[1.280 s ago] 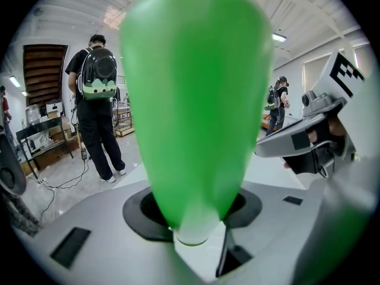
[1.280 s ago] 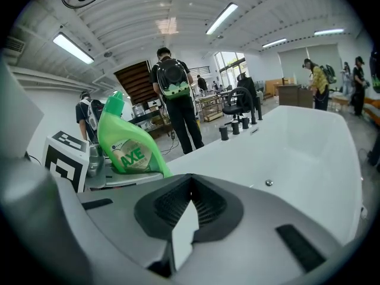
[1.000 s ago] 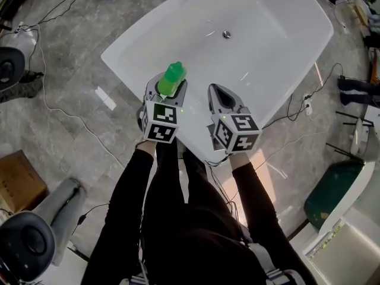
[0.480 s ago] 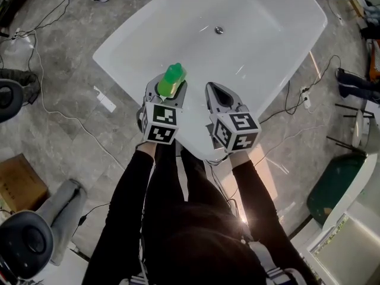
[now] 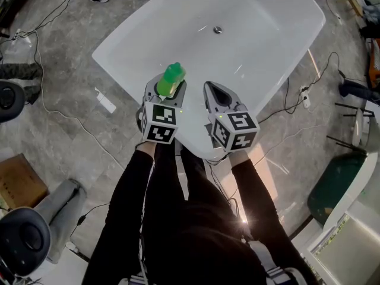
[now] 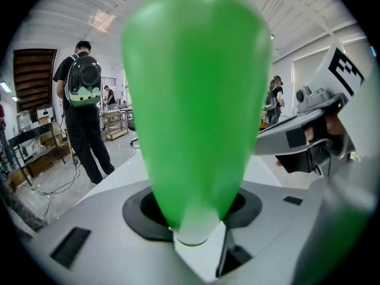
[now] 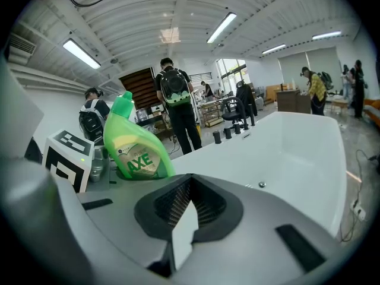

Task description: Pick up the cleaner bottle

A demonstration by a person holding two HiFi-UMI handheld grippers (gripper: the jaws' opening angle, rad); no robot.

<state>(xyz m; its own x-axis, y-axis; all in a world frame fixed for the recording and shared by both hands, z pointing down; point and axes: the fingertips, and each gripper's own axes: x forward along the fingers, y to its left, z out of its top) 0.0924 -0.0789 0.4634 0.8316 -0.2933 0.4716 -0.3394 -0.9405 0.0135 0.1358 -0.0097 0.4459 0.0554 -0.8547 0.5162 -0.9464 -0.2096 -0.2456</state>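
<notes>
Head view: left claw (image 5: pixel 170 88) grips the green cleaner bottle (image 5: pixel 173 75) aloft over the white bathtub's (image 5: pixel 285 34) near rim; right claw (image 5: pixel 211 90) closed, empty. The pick-up looks complete, with nothing apparently left.

a grey stone floor (image 5: pixel 35 136) carries a white bathtub (image 5: pixel 264 37), loose cables (image 5: pixel 40 82) and perhaps a cardboard box (image 5: pixel 18 181).

cleaner bottle (image 5: pixel 171 78) between left gripper (image 5: pixel 168 88) jaws, over bathtub (image 5: pixel 279 34) near rim. right gripper (image 5: pixel 217 94) just right, apart. drain (image 5: pixel 218 29) behind both.
</notes>
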